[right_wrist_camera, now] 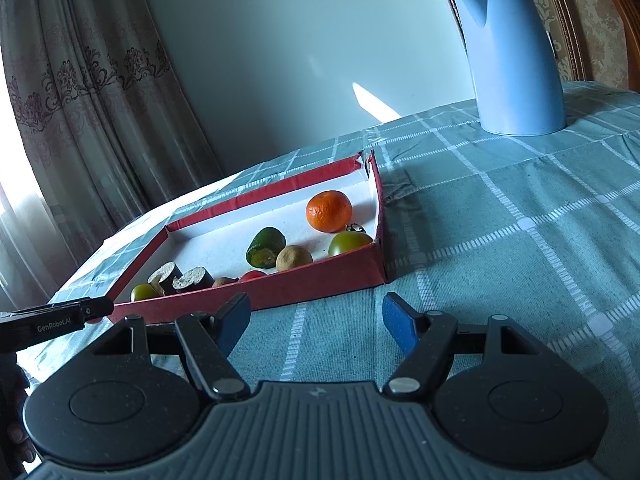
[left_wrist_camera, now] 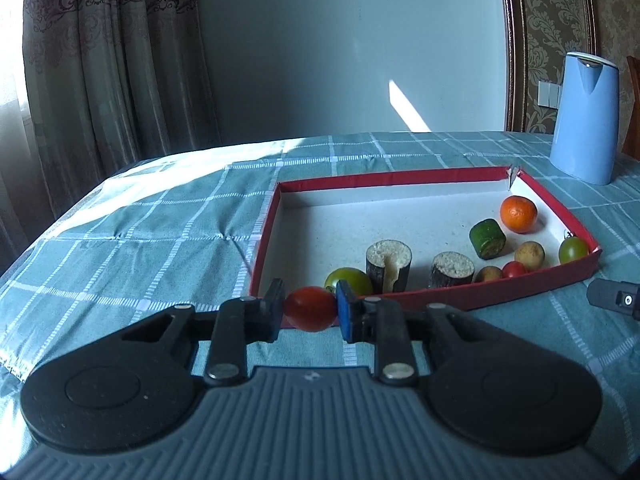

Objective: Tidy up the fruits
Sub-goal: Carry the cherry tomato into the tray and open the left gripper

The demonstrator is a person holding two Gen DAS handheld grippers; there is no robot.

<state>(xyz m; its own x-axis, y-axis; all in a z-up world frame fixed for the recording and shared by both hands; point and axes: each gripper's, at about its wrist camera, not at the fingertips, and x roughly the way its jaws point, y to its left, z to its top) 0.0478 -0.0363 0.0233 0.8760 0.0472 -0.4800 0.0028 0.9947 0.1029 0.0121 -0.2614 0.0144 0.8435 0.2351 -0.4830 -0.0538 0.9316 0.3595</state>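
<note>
My left gripper [left_wrist_camera: 311, 309] is clamped on one red tomato [left_wrist_camera: 311, 309], held just over the near left edge of the red box [left_wrist_camera: 264, 224]. Inside the box, going left to right, I count one green tomato [left_wrist_camera: 349, 280], two dark cut stumps with pale tops [left_wrist_camera: 389, 266] and [left_wrist_camera: 452, 270], one small brown fruit [left_wrist_camera: 489, 274], one small red tomato [left_wrist_camera: 514, 269], one green cut piece [left_wrist_camera: 487, 239], a second brown fruit [left_wrist_camera: 529, 255], one orange [left_wrist_camera: 518, 214] and a second green tomato [left_wrist_camera: 573, 249] in the near right corner. One blue jug [left_wrist_camera: 584, 120] stands on the checked tablecloth [left_wrist_camera: 160, 216] beyond the box. My right gripper [right_wrist_camera: 316, 326] has its jaws apart with nothing between them, over the cloth just in front of the box.
</note>
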